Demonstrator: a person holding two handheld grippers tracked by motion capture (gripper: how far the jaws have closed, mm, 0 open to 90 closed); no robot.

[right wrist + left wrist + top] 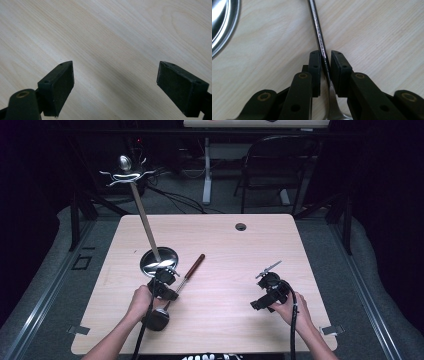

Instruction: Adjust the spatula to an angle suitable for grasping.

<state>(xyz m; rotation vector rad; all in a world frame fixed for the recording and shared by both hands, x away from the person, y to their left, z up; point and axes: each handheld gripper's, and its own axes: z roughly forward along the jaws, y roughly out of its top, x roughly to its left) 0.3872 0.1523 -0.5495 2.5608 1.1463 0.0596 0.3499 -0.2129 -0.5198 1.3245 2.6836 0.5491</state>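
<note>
The ladle (319,37) is being grasped: its shaft is pinched by the left gripper (325,61). The right gripper (115,85) is held spread. A steady lift is likely needed next.

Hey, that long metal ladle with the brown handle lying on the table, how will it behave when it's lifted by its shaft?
The ladle looks rigid steel, so probably no flex. Its polished round shaft may slip or twist between the left tongs' pads. Gripped near the bowl, the long handle end would likely droop.
</note>
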